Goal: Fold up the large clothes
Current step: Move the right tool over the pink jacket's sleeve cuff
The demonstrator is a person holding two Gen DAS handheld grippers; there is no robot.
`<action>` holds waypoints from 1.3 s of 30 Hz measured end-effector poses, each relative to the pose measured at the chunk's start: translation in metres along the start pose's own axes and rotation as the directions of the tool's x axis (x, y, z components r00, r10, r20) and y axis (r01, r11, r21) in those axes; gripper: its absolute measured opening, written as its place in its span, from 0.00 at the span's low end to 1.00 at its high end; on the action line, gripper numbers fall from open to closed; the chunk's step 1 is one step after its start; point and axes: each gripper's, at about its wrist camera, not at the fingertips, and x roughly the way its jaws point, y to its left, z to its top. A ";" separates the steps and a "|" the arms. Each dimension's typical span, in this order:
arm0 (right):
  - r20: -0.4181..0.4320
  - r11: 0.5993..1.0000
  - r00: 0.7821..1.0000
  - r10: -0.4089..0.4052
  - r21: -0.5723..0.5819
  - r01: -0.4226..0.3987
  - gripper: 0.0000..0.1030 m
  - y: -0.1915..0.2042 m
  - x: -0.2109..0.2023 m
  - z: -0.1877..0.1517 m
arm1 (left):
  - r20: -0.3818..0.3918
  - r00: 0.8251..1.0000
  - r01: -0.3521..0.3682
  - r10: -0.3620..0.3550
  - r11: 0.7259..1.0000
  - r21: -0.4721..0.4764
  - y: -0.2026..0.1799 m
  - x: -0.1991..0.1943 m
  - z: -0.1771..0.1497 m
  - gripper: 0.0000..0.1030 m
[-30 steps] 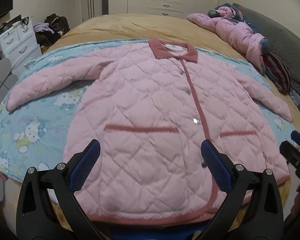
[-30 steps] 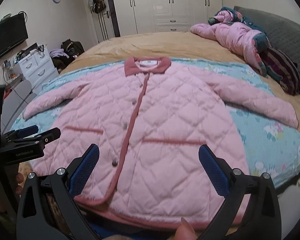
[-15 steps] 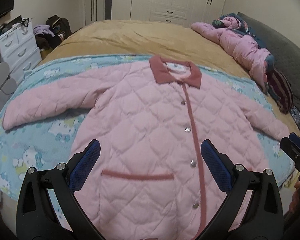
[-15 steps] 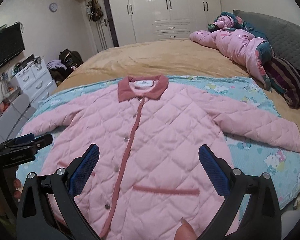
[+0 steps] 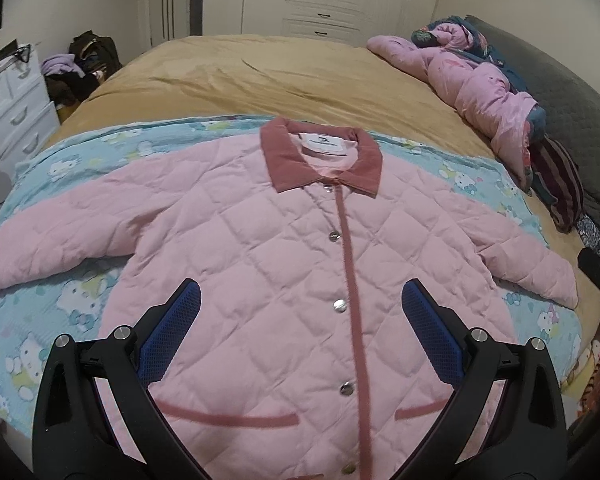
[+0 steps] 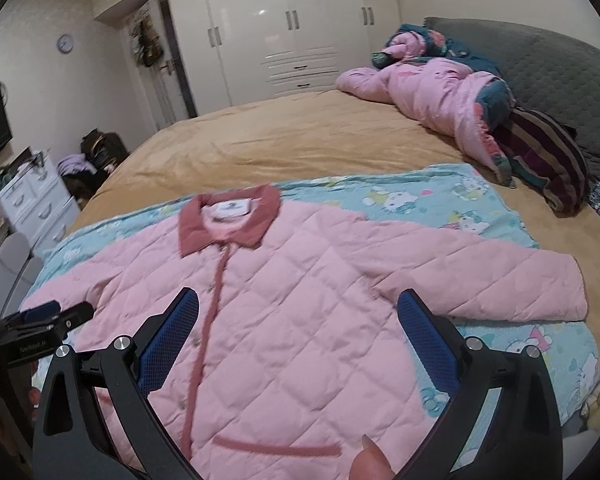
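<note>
A pink quilted jacket (image 5: 260, 248) with a dark pink collar (image 5: 322, 160) lies flat and buttoned, front up, sleeves spread, on a blue cartoon-print sheet (image 5: 60, 312); it also shows in the right wrist view (image 6: 300, 300). My left gripper (image 5: 300, 300) is open and empty, hovering above the jacket's chest. My right gripper (image 6: 298, 312) is open and empty above the jacket's right half, near the armpit of the right sleeve (image 6: 500, 280). The left gripper also shows at the left edge of the right wrist view (image 6: 44, 320).
The sheet lies on a tan bedspread (image 5: 280, 76). A heap of other clothes (image 5: 480, 84) and a grey headboard (image 5: 572, 112) are at the right. White drawers (image 5: 12, 104) and a bag stand at the left, wardrobes (image 6: 292, 32) at the back.
Both grippers have moved up along the jacket from its hem toward the chest and collar, staying open. The jacket has not moved.
</note>
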 end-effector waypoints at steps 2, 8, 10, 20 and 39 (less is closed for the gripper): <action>-0.001 1.000 1.000 -0.021 0.023 0.021 0.96 -0.012 0.006 0.003 | -0.006 1.000 0.010 -0.010 1.000 0.005 -0.008 0.009 0.004 0.92; -0.017 0.990 0.996 -0.085 0.114 0.086 0.96 -0.058 0.028 0.006 | -0.029 0.999 0.027 -0.026 0.999 0.024 -0.030 0.039 0.018 0.92; -0.024 0.981 0.994 -0.109 0.159 0.111 0.96 -0.078 0.036 0.006 | -0.030 0.999 0.031 -0.030 0.999 0.024 -0.034 0.049 0.022 0.92; -0.116 0.902 0.961 -0.250 0.333 0.275 0.96 -0.176 0.078 -0.009 | -0.051 0.999 0.010 -0.009 1.000 0.015 -0.040 0.098 0.041 0.92; -0.257 0.638 0.906 -0.336 0.646 0.419 0.96 -0.310 0.123 -0.068 | -0.117 0.993 -0.013 0.028 0.991 0.130 -0.085 0.184 0.044 0.92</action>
